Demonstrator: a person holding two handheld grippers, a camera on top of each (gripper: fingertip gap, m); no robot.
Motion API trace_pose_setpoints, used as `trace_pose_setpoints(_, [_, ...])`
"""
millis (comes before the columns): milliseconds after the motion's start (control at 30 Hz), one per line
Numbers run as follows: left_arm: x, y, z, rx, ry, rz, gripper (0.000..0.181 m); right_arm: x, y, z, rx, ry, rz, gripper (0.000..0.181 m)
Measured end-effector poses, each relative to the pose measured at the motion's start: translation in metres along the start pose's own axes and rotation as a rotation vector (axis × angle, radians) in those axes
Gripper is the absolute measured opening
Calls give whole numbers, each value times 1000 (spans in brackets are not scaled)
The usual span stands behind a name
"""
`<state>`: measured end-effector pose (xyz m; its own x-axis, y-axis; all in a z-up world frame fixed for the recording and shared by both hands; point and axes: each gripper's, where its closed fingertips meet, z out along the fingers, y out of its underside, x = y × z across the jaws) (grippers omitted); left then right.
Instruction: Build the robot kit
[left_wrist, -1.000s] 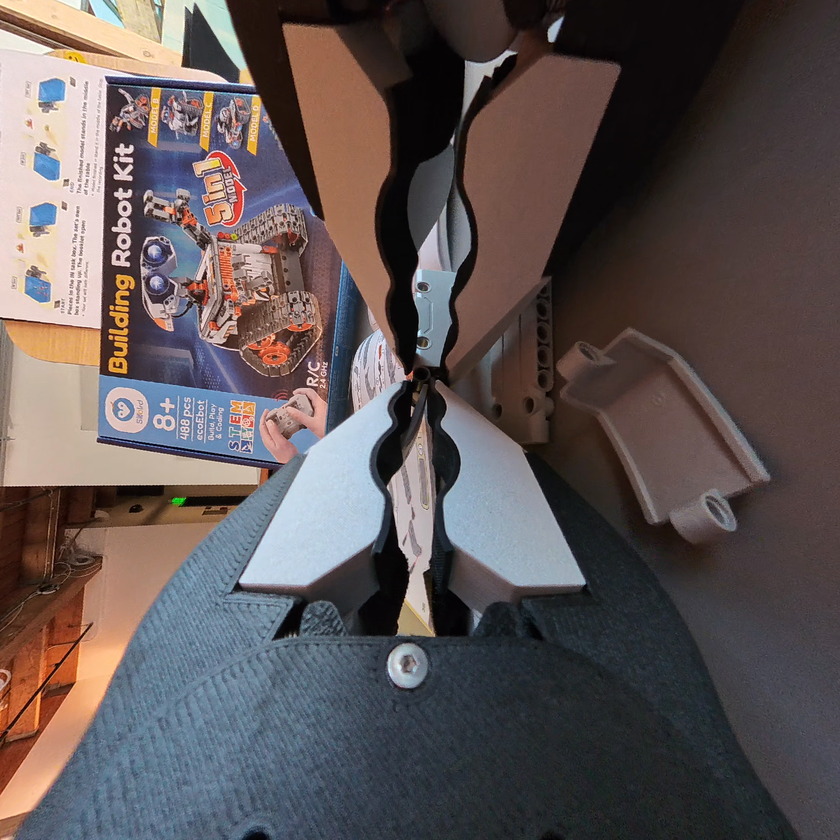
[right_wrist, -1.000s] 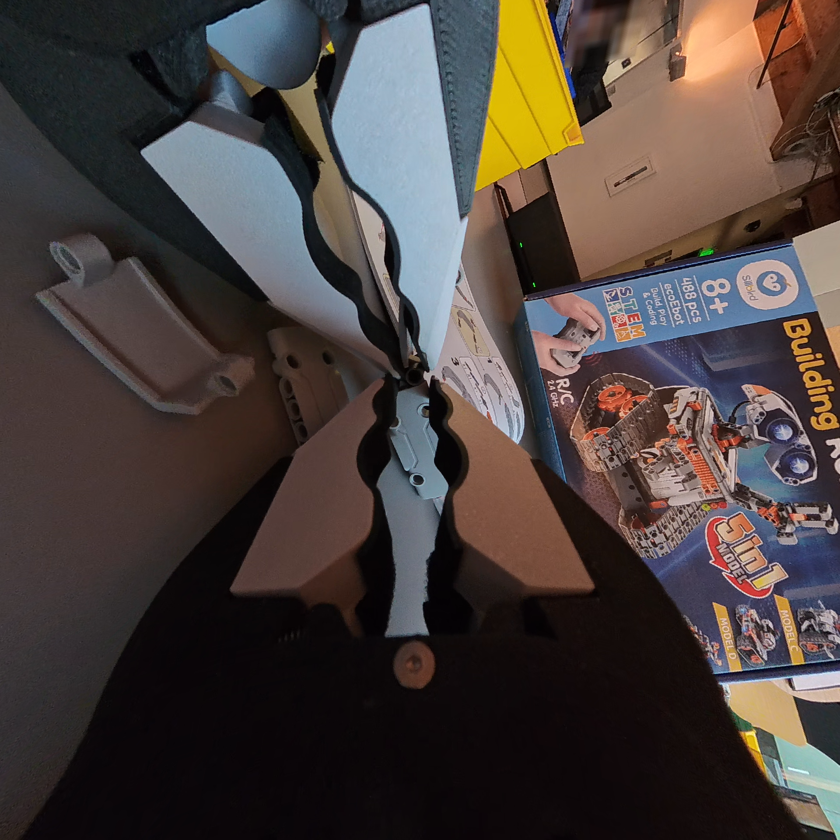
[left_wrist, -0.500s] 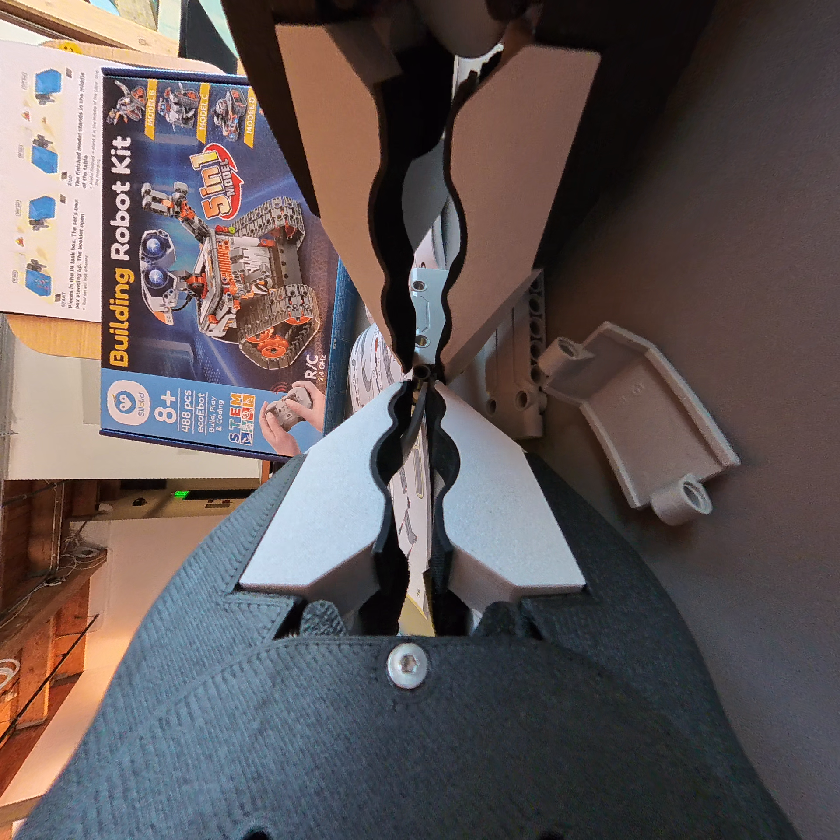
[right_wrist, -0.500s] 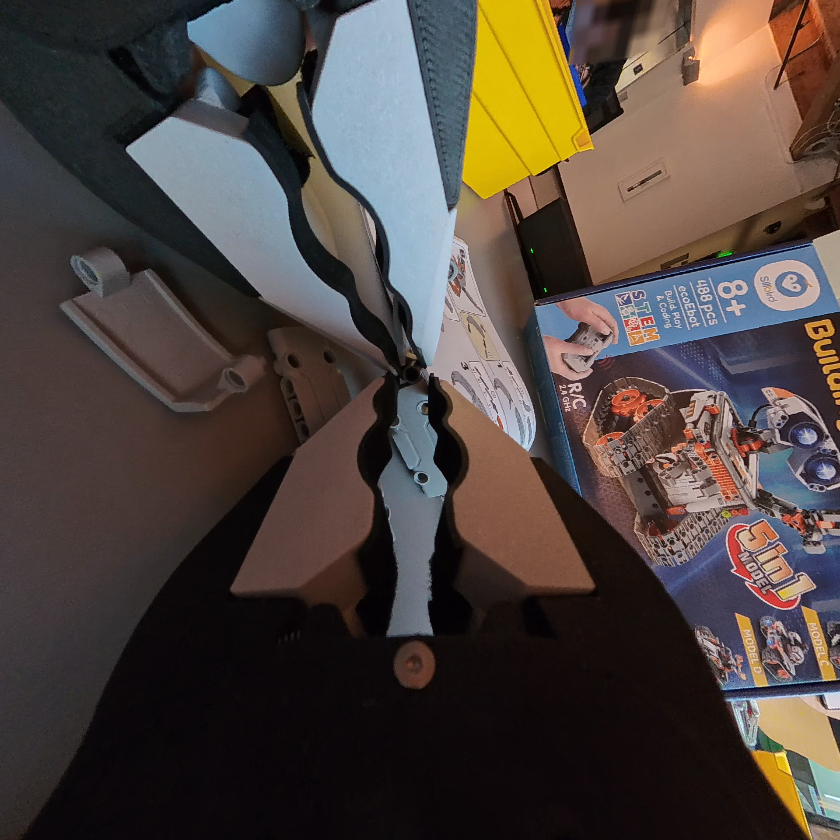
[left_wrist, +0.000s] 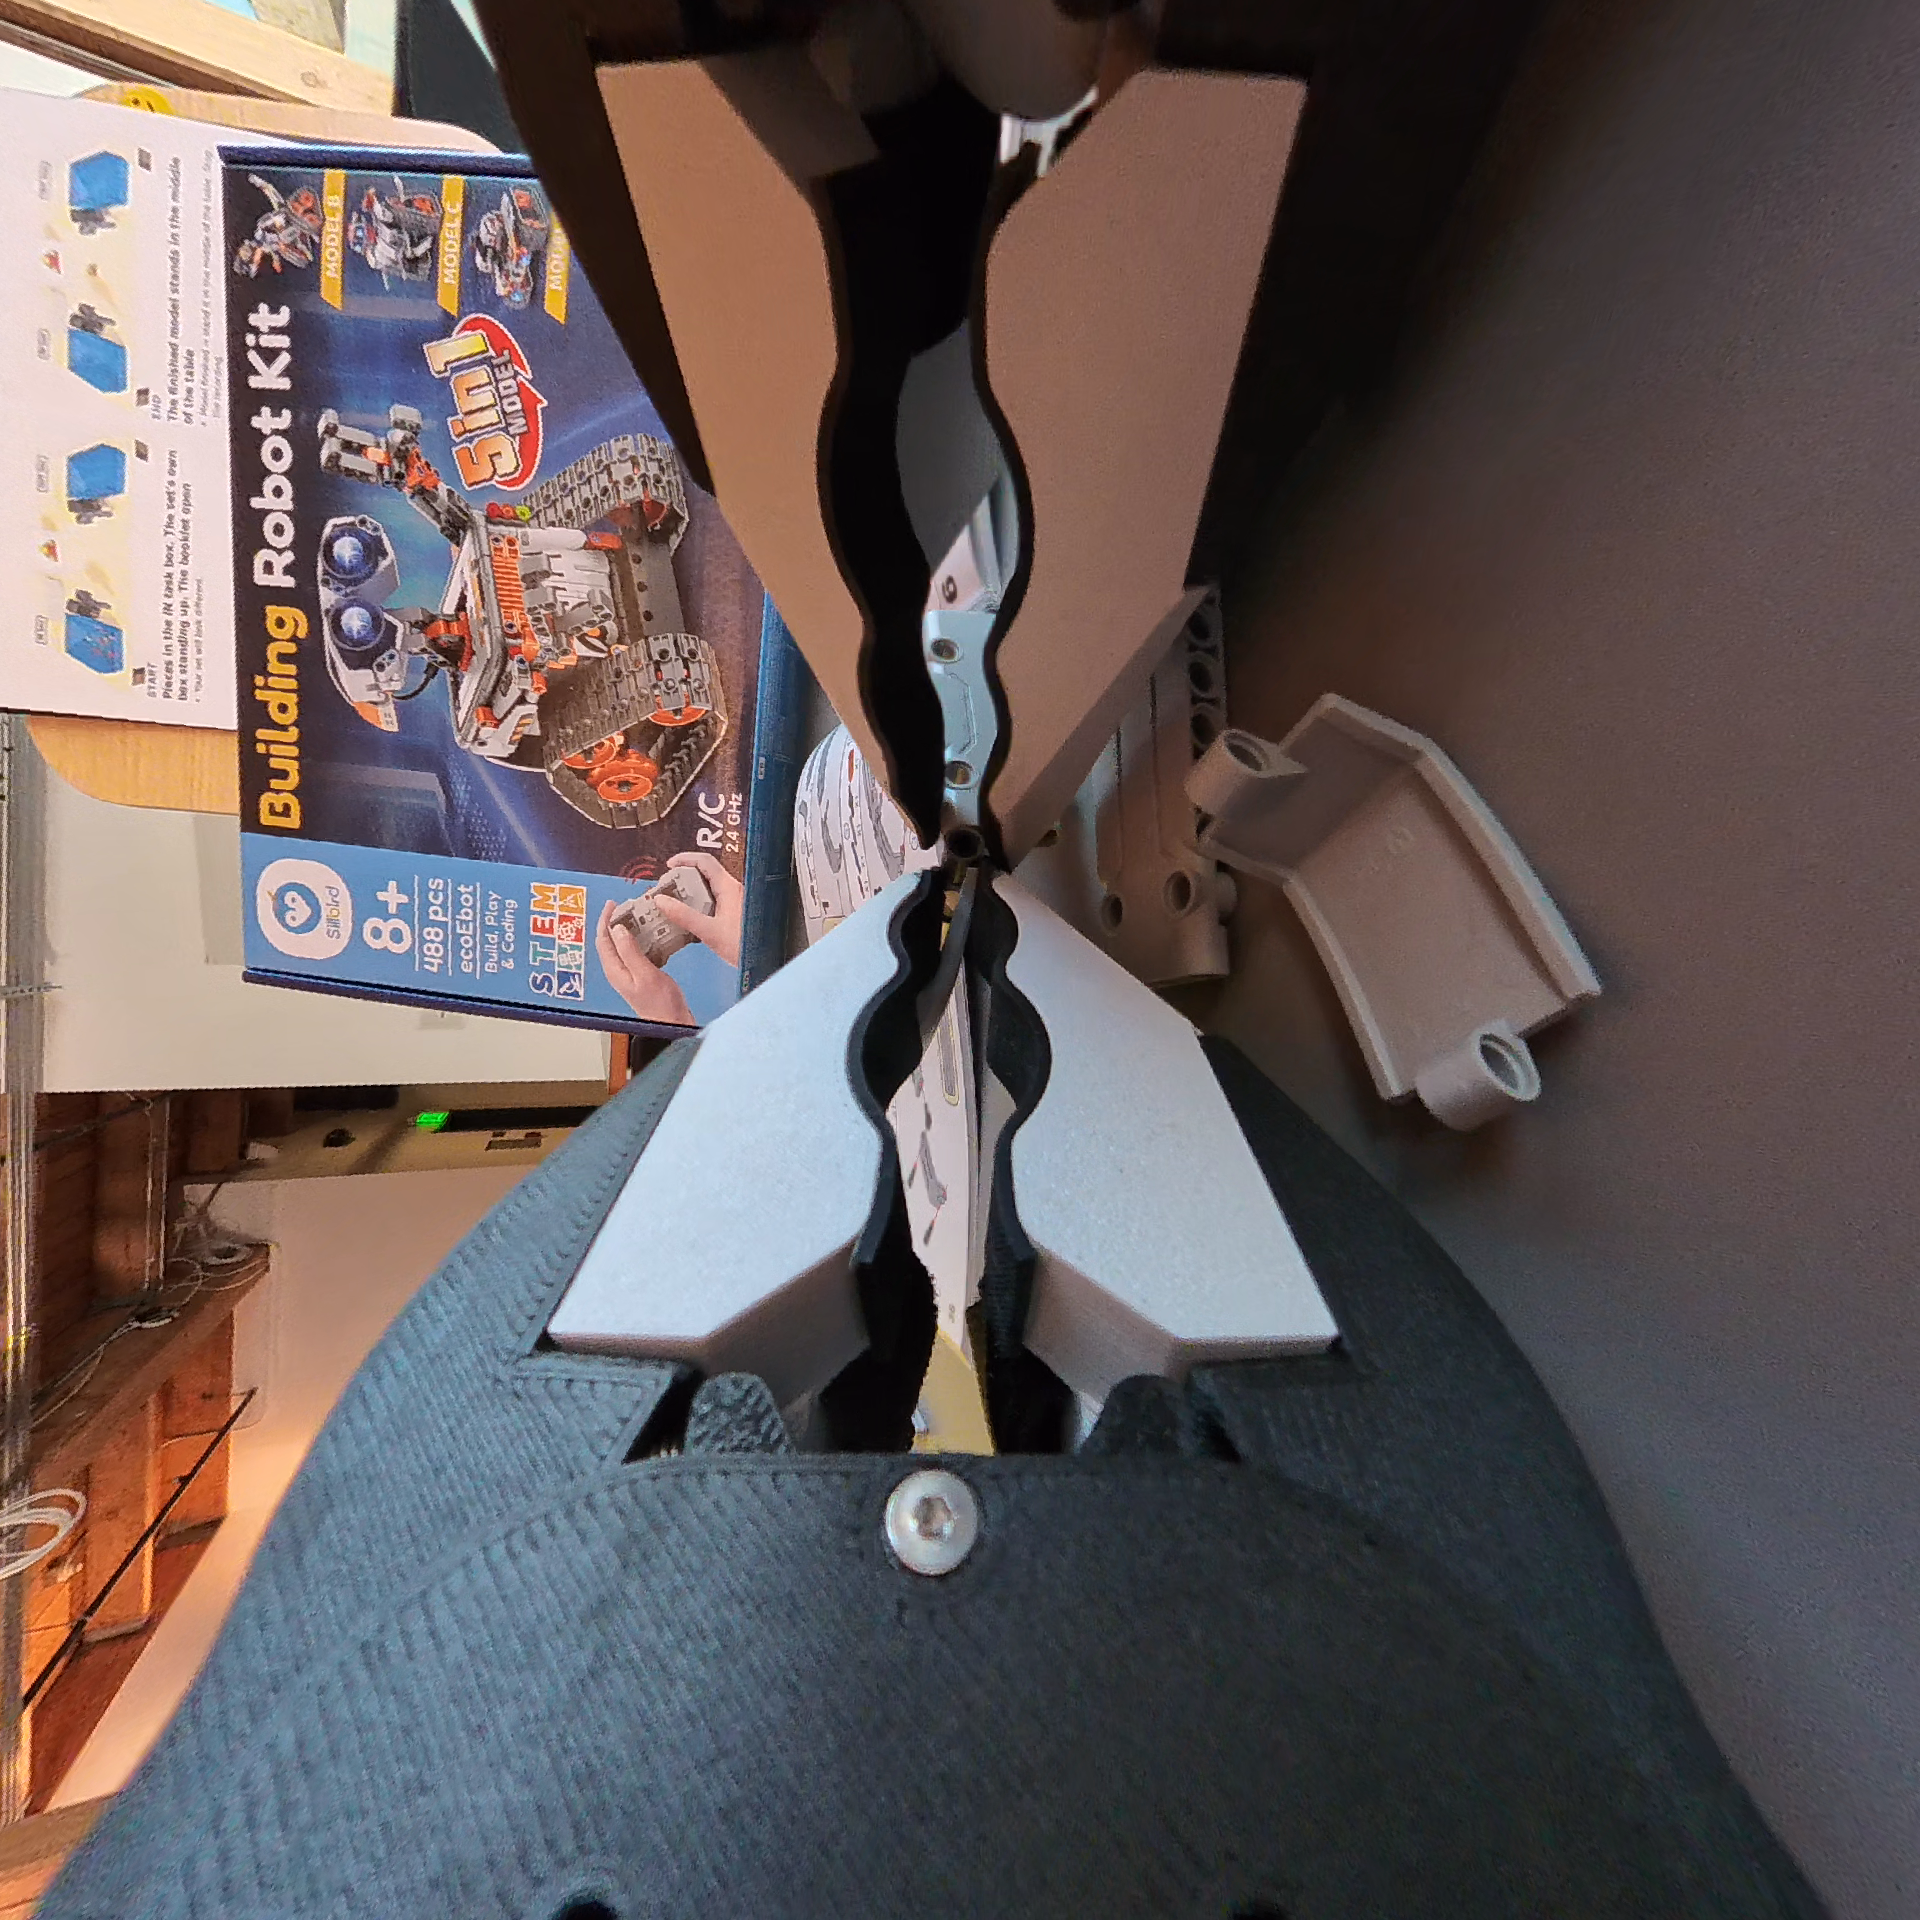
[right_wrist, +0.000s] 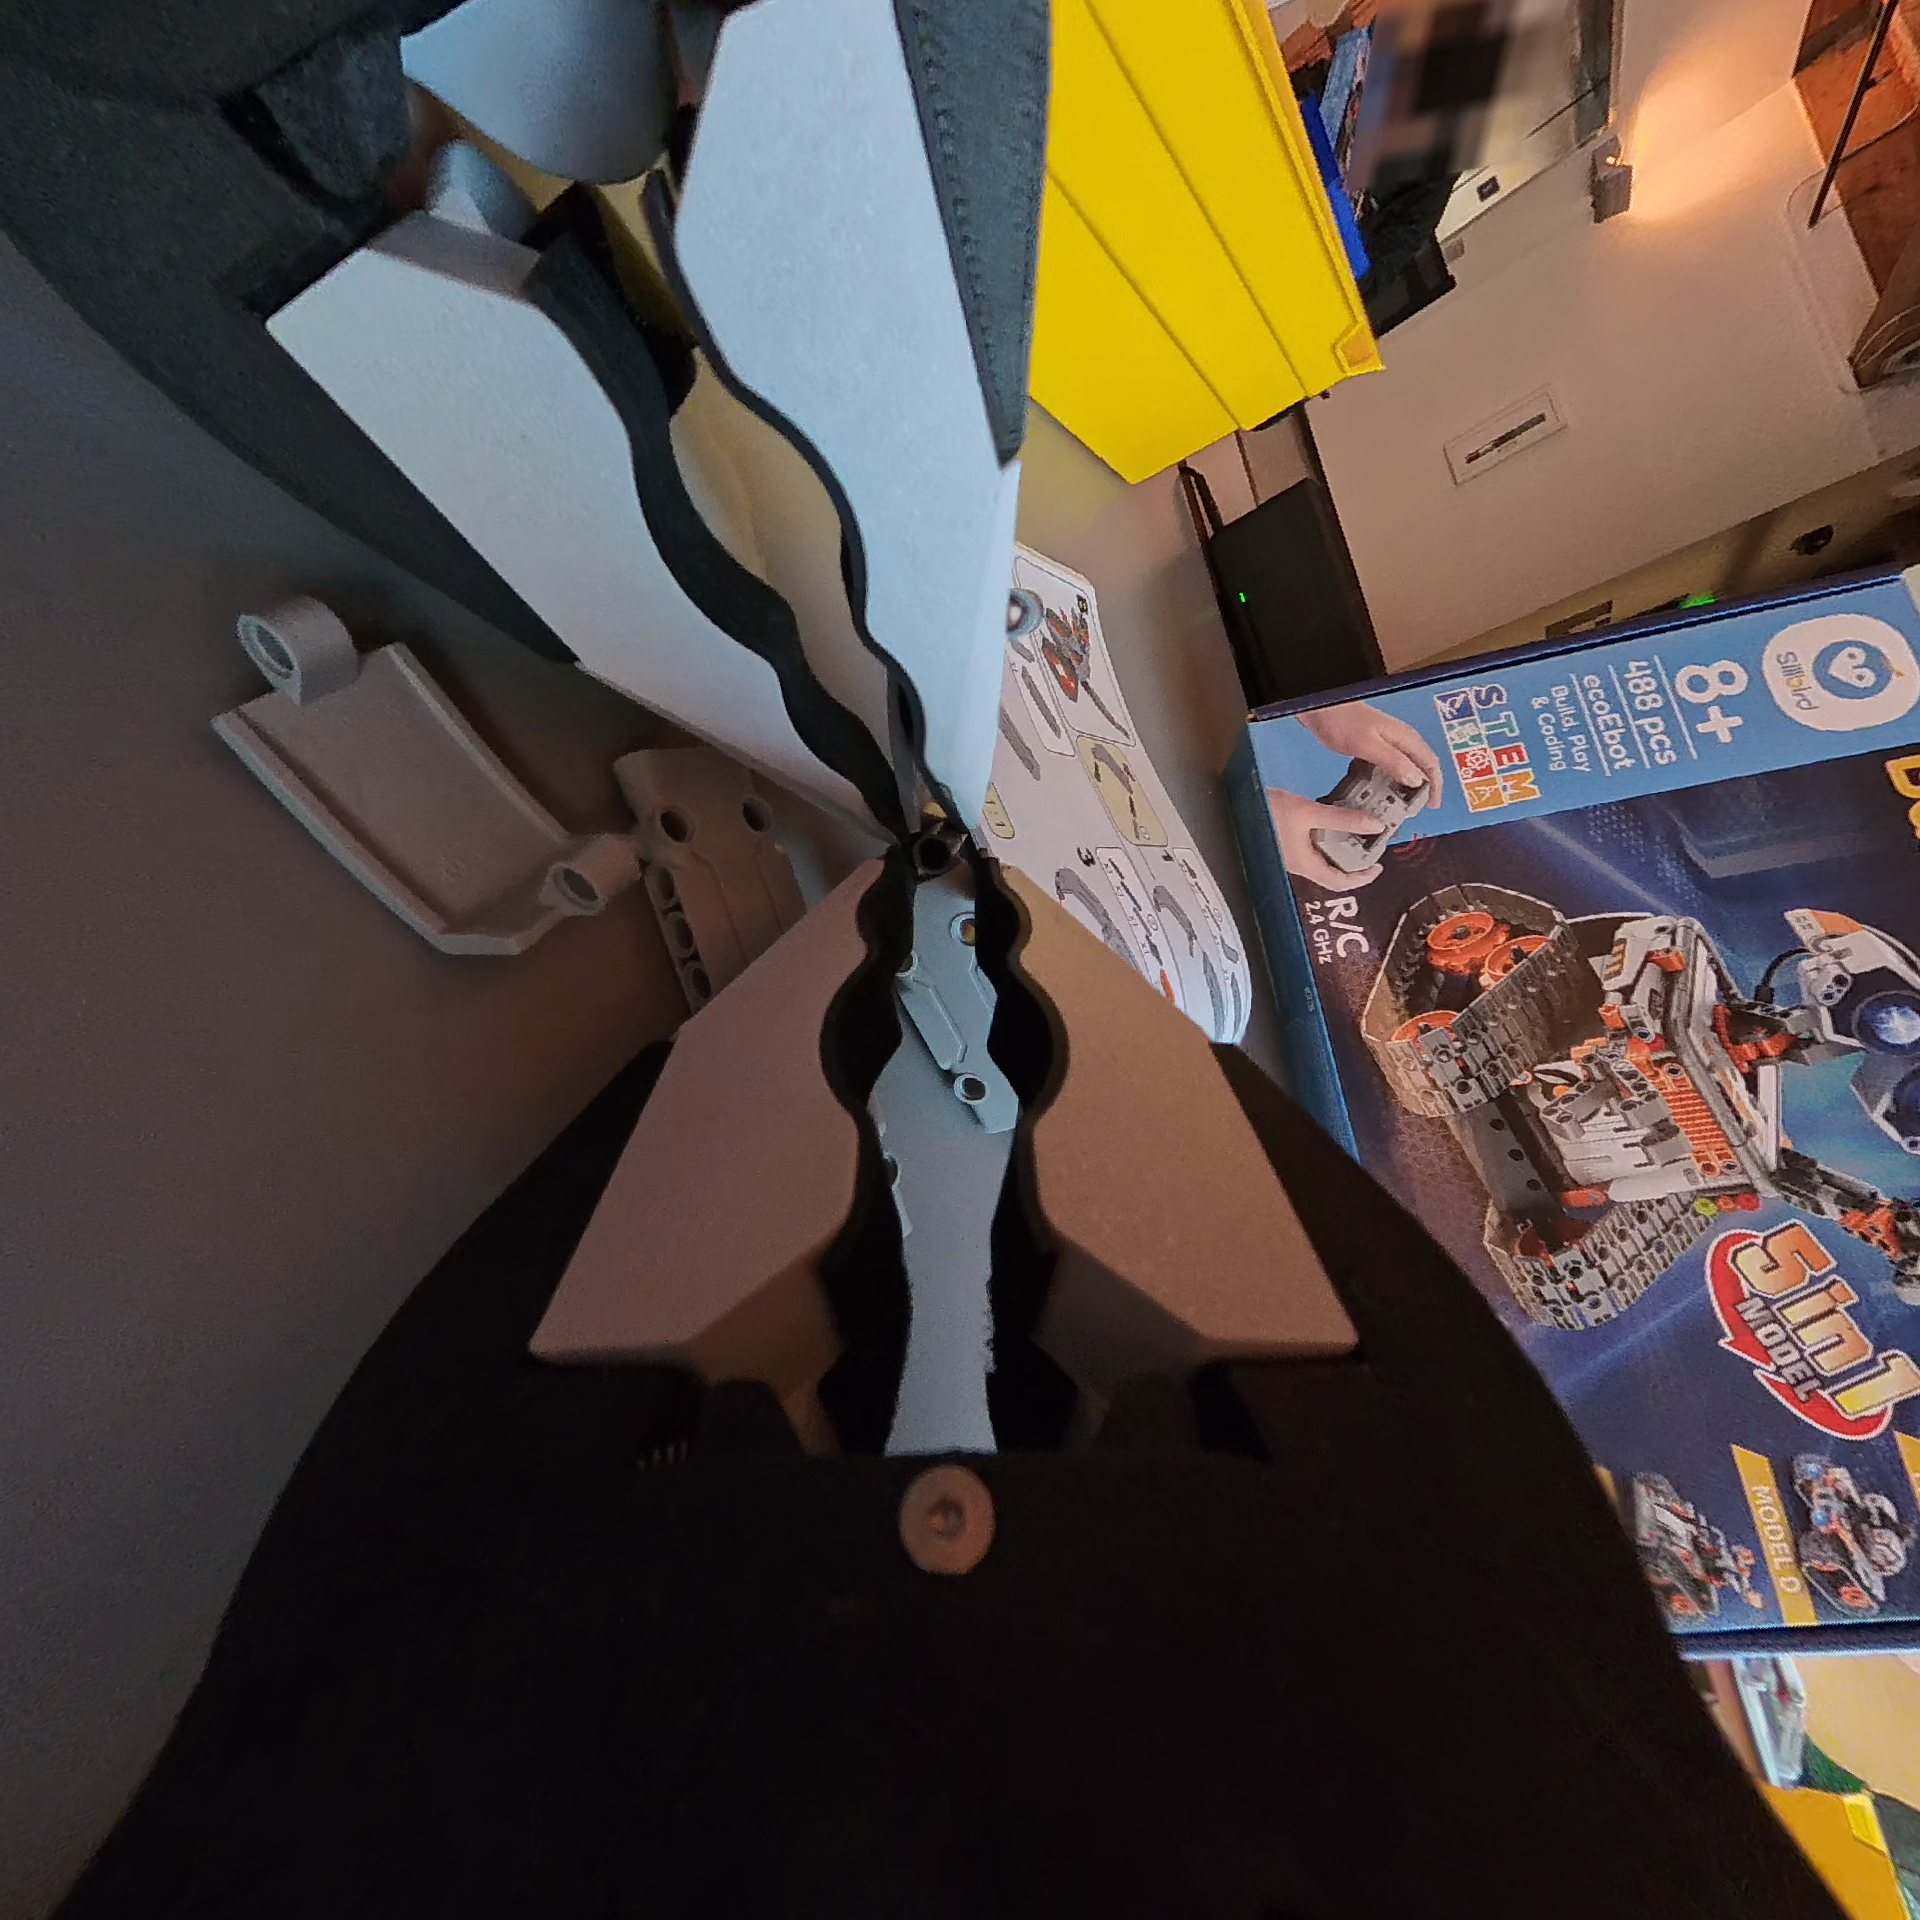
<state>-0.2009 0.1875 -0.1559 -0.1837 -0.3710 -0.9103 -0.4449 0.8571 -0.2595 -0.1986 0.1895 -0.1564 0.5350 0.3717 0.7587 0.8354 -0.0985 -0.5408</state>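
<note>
My left gripper (left_wrist: 961, 883) has grey fingers and is shut on a small black pin (left_wrist: 964, 840) at its tips. My right gripper (right_wrist: 935, 878) has tan fingers and is shut on a light grey beam piece with holes (right_wrist: 951, 997). The two grippers meet tip to tip above the table. The black pin (right_wrist: 932, 854) sits right at the end of the grey piece (left_wrist: 961, 707). The right gripper (left_wrist: 961, 816) fills the top of the left wrist view. The left gripper (right_wrist: 925, 816) fills the top of the right wrist view.
On the dark grey table (left_wrist: 1662, 520) lie a curved grey panel (left_wrist: 1392, 894) and a grey beam with holes (left_wrist: 1174, 831), both just beneath the tips. A white instruction booklet (right_wrist: 1122, 831), a blue kit box (right_wrist: 1610, 1039) and a yellow bin (right_wrist: 1174, 229) stand beyond. Left and right tips are no more than a few centimetres apart.
Both grippers stay shut and tip to tip. They have shifted slightly together, so the panel, booklet and box have slid a little in both views.
</note>
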Motion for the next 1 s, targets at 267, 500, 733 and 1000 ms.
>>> trace_pose_setpoints(267, [3,2,-4,-12,13,-4,4,-1,-2,0,13,-7,-1,13])
trace_pose_setpoints(500, [-5,1,-3,8,-28,-30,5,5,-9,1,49,31,7,12])
trace_pose_setpoints(733, [0,11,0,2,86,-158,4,2,-9,12,-21,-22,-39,11])
trace_pose_setpoints(1000, [-7,-1,-9,33,62,-128,6,7,-16,-3,30,-47,-59,9])
